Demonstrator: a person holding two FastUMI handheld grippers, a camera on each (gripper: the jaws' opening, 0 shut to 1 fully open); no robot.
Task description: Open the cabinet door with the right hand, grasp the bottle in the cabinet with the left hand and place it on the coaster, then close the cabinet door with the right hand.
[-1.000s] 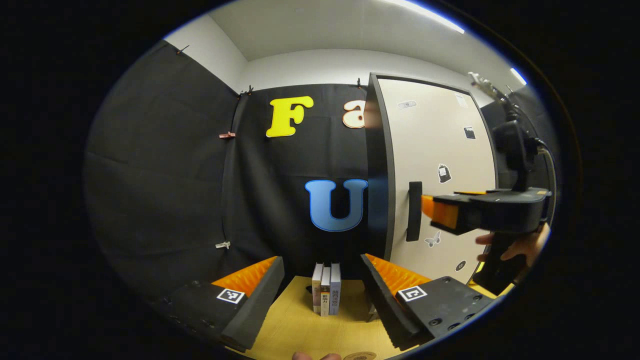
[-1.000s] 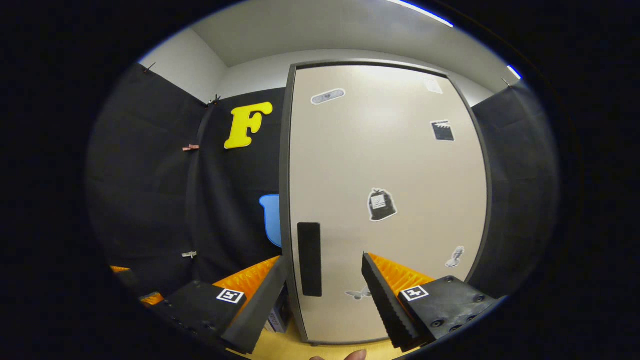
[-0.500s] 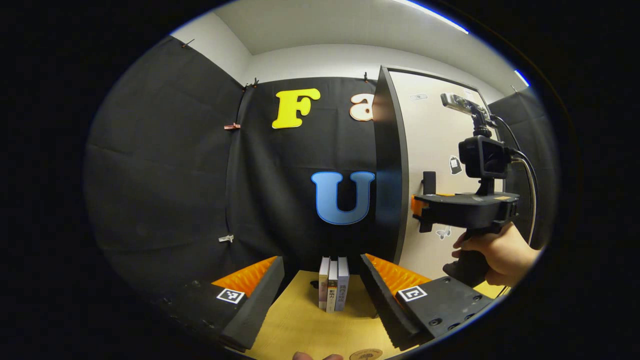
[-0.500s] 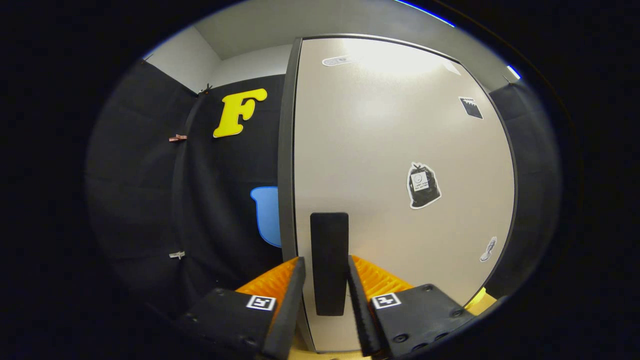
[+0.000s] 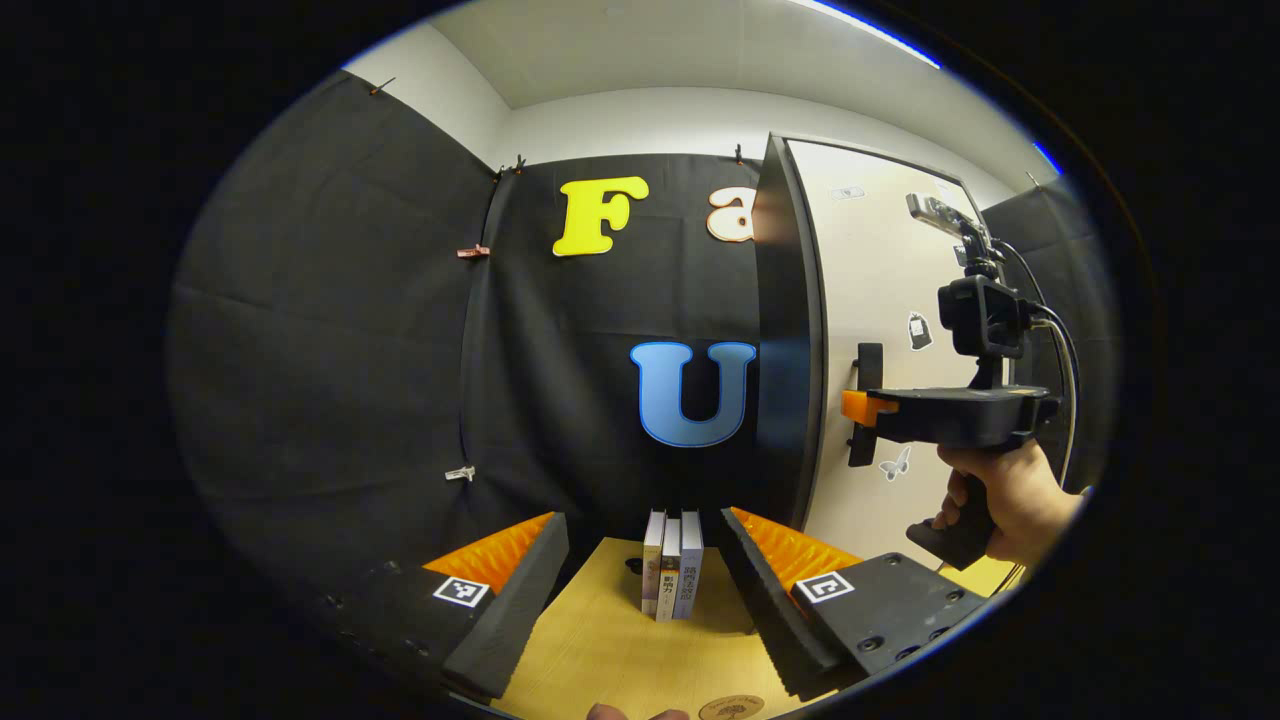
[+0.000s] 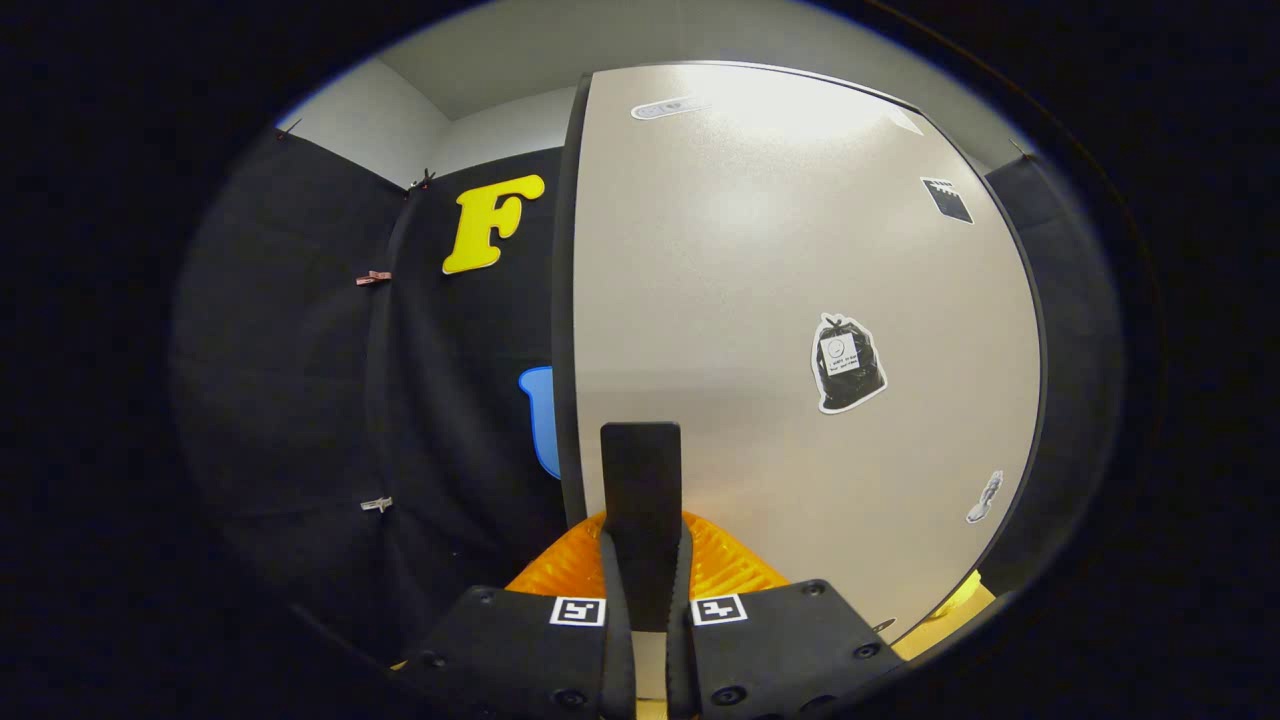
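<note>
Right gripper view, right tool (image 6: 645, 590) pinching cabinet door handle (image 6: 641, 500), left tool (image 5: 640, 585) spread wide, holding nothing

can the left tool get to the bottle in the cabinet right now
Probably not yet. The cabinet door looks closed, with the right tool shut on its handle but not yet pulled. The left tool hangs open over the table, facing the books.

Left gripper view: books (image 5: 672, 578) stand upright on the table (image 5: 600, 650), left of the cabinet door (image 5: 880, 300). A coaster (image 5: 727, 708) lies on the table nearer the camera. The right gripper (image 5: 858, 408) meets the door handle (image 5: 866, 400). Right gripper view: the handle (image 6: 641, 510) sits between the fingers (image 6: 614, 640), at the door's left edge.
</note>
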